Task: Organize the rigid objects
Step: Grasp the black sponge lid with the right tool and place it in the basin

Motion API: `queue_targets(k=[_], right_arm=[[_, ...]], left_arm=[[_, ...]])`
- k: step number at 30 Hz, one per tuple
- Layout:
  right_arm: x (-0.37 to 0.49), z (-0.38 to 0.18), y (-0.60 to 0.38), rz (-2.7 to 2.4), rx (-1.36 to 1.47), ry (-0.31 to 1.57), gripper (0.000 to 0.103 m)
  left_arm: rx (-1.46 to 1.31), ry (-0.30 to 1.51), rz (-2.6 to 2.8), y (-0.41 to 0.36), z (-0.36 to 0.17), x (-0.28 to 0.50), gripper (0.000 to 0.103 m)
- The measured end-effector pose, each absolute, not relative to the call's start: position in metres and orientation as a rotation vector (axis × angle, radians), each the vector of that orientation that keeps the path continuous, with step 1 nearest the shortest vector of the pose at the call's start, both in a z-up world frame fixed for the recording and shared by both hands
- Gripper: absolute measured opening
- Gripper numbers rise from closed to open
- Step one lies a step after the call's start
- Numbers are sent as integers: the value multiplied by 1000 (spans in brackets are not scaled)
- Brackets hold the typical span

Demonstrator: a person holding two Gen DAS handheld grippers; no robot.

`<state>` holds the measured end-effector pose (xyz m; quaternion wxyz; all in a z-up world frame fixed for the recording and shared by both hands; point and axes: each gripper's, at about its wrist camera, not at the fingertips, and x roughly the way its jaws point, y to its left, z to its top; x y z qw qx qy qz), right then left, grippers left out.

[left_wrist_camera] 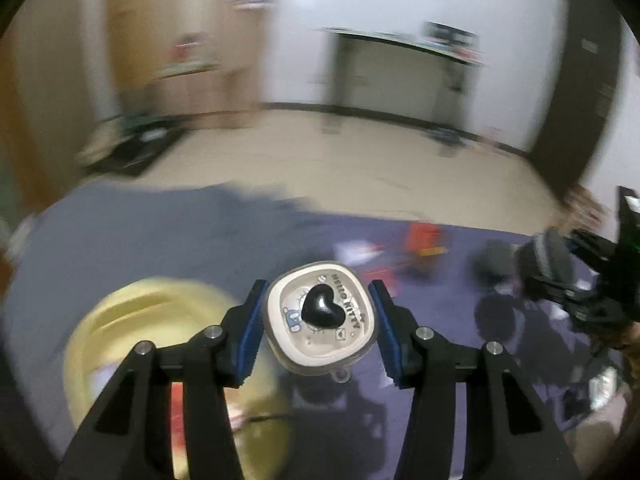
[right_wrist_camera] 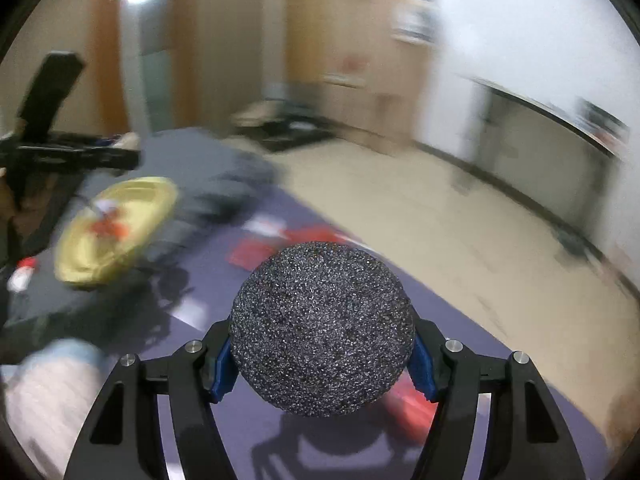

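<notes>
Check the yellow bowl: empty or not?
Not empty. The yellow bowl holds small red and white items, too blurred to identify.

Black claw (left_wrist_camera: 320, 316) arms, blue pads (left_wrist_camera: 250, 334), silver screws.

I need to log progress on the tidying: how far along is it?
Done: the yellow plastic bowl already holds a few small items. In hand: the left gripper is shut on a square cream case with a black heart, and the right gripper is shut on a speckled grey foam ball, both lifted. Left: red and white pieces scattered on the purple cloth.
</notes>
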<state>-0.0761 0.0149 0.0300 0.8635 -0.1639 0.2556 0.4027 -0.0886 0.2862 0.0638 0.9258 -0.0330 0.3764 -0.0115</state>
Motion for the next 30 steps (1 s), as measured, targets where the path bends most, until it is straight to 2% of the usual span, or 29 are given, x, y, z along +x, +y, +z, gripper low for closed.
queue_targets(k=[5, 11, 16, 24, 25, 26, 27, 29, 30], right_arm=[[-124, 33, 179, 1234, -392, 458, 67], [-141, -2, 328, 1310, -565, 550, 67], [-121, -36, 391, 1244, -627, 691, 67], [-120, -51, 419, 1202, -606, 718, 67], [-122, -48, 418, 1198, -600, 711, 68], [-125, -48, 418, 1200, -597, 704, 69], [-116, -53, 424, 1204, -595, 702, 76], [-115, -47, 415, 1238, -548, 707, 88], [-113, -37, 402, 1245, -506, 691, 96]], left_arm=[[-168, 844, 246, 407, 15, -157, 52], [-304, 931, 277, 460, -62, -204, 52], [-327, 927, 246, 467, -88, -206, 52], [-327, 928, 270, 473, -106, -190, 52], [-329, 924, 277, 478, -105, -188, 55], [-327, 916, 289, 477, -104, -188, 66], [-336, 899, 291, 476, -99, -189, 83], [-376, 847, 292, 479, -87, -196, 100], [-391, 811, 301, 479, -76, -204, 103]])
